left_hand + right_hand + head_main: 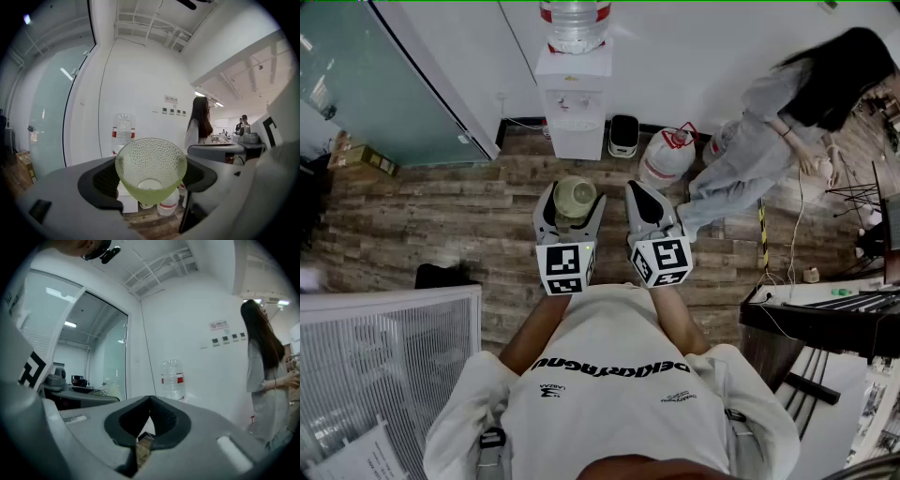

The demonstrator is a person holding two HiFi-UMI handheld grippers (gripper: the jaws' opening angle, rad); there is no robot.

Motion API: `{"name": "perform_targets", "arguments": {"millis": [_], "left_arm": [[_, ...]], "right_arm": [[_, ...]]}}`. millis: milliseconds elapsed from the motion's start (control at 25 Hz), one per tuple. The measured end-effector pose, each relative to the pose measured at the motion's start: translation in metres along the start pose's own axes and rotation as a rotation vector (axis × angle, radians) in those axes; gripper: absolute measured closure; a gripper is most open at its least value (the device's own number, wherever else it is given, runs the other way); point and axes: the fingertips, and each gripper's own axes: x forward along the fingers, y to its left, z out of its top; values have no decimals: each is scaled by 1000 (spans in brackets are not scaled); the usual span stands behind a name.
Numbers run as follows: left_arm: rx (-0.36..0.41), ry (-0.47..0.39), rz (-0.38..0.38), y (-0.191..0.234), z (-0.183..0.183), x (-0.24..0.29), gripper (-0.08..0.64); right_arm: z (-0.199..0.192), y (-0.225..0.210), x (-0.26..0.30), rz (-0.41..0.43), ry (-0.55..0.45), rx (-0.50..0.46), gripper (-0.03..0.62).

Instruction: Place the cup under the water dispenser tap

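Cup [575,199], of pale green dimpled glass, is held mouth-up between the wide-set jaws of the left gripper [151,177], above the wooden floor [431,202] and well apart from the water dispenser [575,103] stood against the white wall. The right gripper [149,401] is carried just beside it, jaws closed together on nothing.

Bright, even ceiling light, soft shadows; both gripper views bulge fisheye-like, with dark vignetted corners
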Motion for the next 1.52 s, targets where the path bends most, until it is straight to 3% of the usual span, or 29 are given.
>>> {"name": "perform_targets", "arguments": {"millis": [320, 760, 1000, 1280, 1520], "left_arm": [[-10, -10, 0, 17, -1, 1, 184], [-12, 28, -55, 42, -27, -11, 184], [-59, 72, -59, 53, -49, 0, 184], [-49, 107, -43, 70, -65, 40, 184], [-42, 144, -32, 76, -67, 111, 184]], "right_arm": [[-7, 12, 11, 30, 12, 33, 592], [-25, 31, 14, -54, 54, 43, 592], [-45, 25, 21, -78, 81, 52, 592], [-60, 7, 62, -51, 99, 45, 592], [-62, -46, 113, -45, 107, 63, 592]]}}
